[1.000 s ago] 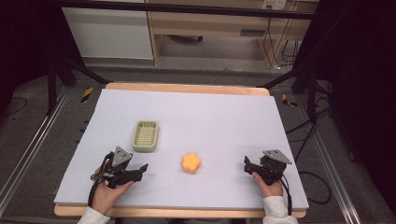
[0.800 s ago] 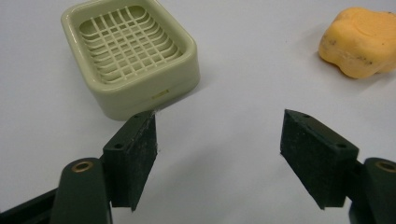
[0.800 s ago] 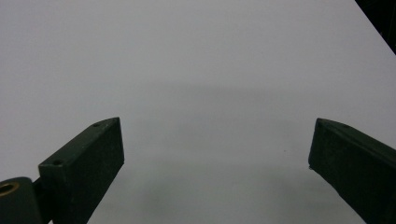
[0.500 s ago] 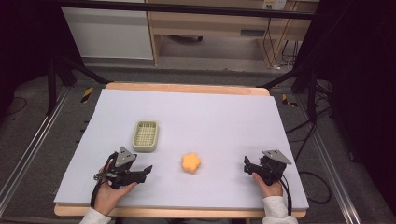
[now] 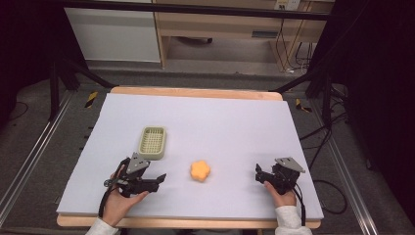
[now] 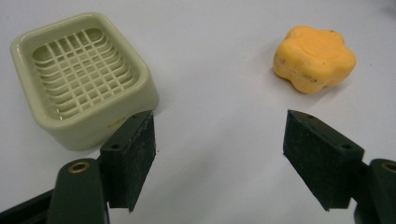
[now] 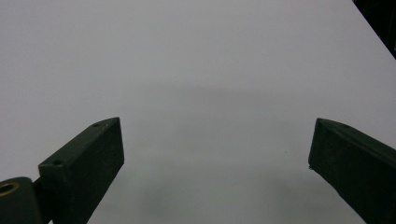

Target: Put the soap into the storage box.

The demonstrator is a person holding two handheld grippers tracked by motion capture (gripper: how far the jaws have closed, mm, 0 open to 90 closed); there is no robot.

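Note:
An orange flower-shaped soap [image 5: 200,170] [image 6: 314,58] lies on the white table sheet [image 5: 220,122], near the front middle. A pale green soap dish [image 5: 152,143] [image 6: 84,77] with a grid insert stands empty, left of the soap and a little farther back. My left gripper [image 5: 160,177] [image 6: 219,140] is low over the sheet just in front of the dish, pointing toward the soap. Its jaws have just been opening and hold nothing. My right gripper [image 5: 258,172] [image 7: 217,140] rests at the front right, open, with bare sheet between its jaws.
The sheet covers a wooden board [image 5: 195,92] whose edge shows at the back and front. Dark stand legs [image 5: 73,73] and cables [image 5: 333,147] flank the table on the floor. Shelving [image 5: 220,29] stands behind.
My left hand has shifted a little to the right, toward the soap. The right hand, the soap and the dish have stayed where they were.

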